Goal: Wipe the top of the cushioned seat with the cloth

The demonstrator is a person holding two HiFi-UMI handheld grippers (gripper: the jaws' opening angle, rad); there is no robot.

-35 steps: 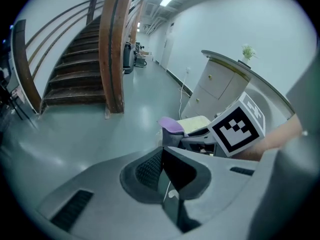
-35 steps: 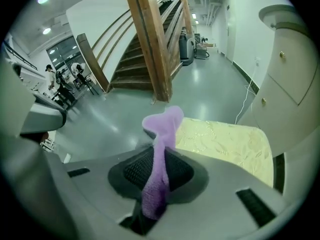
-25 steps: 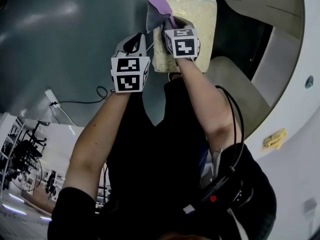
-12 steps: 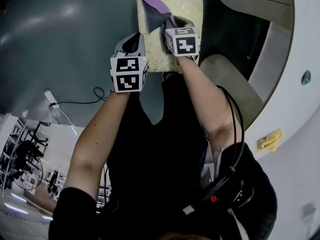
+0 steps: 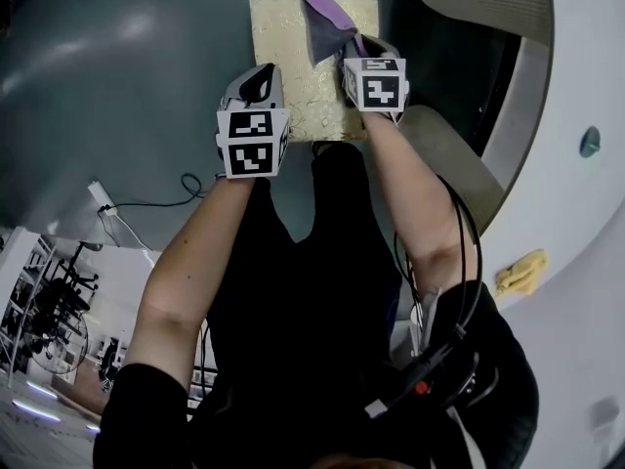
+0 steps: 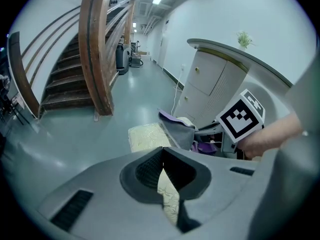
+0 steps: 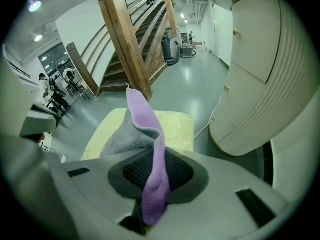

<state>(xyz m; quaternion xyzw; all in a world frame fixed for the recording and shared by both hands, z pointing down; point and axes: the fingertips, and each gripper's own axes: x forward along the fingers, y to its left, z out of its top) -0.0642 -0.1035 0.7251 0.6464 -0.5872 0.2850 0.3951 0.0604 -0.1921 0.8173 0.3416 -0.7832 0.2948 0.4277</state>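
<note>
Slid rightward across the pale yellow patterned cushioned seat [image 5: 283,42] since a second ago, with the purple-and-grey cloth [image 5: 327,22] pinched tight in the right gripper [image 5: 356,49]; bunched upright on the seat's far right part; held at the near left edge by the left gripper [image 5: 262,81], clamped on cream fabric; both forearms [image 5: 195,252] stretched forward, nearly parallel.

Purple and grey cloth [image 5: 327,22], pale yellow faintly patterned cushioned seat [image 5: 278,42], grey-green floor [image 5: 117,86]
</note>
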